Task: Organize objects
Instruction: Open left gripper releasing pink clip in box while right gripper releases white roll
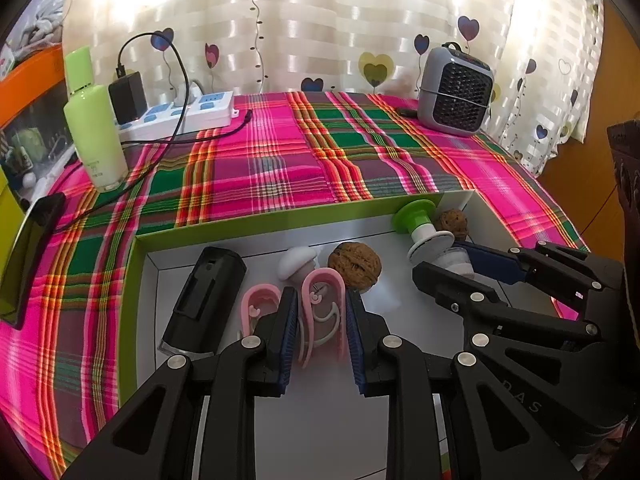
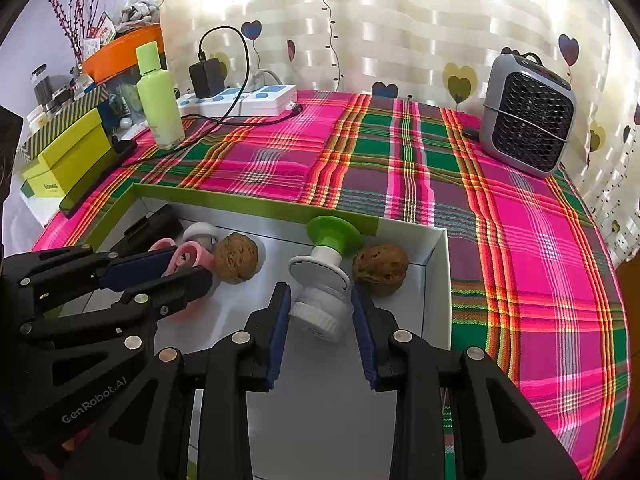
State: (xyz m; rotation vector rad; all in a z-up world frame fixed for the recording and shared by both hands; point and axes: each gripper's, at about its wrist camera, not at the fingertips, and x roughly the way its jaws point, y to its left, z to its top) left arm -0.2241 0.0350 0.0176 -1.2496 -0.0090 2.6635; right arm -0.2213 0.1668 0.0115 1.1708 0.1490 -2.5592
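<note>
Your left gripper point(image 1: 322, 312), of matte black plastic with ribbed blue pads, is clenched on a pink clip point(image 1: 324, 312), a smooth curved loop of plastic with a thin wire spring inside. A second pink clip point(image 1: 260, 304) lies just beside it, outside the left finger. On this gripper's arm you can read "GenRobot.AI" in the right wrist view.

Your right gripper point(image 2: 322, 312) grasps a small pump point(image 2: 326, 280): it has a green disc top, a white stem, a round white collar and a ribbed white base, and it lies tilted with the base between the blue pads.

Both tools reach into a shallow box point(image 1: 248, 226) of cardboard, white inside with a lime green rim. In it you also see:
- a black case point(image 1: 204, 300), oblong and matte, at the left wall
- a white cap point(image 1: 296, 262), smooth and rounded, behind the clips
- two walnuts, rough and wrinkled: one point(image 1: 354, 266) beside the cap, the other point(image 2: 380, 268) near the right wall, just beside the pump

The box stands on a plaid cloth point(image 1: 280, 168), woven in pink, green and orange. Farther back stand a glossy pale green bottle point(image 1: 94, 128) whose label is too small to read, a white power strip point(image 1: 188, 114) and a grey fan point(image 1: 456, 90) with a black grille.
</note>
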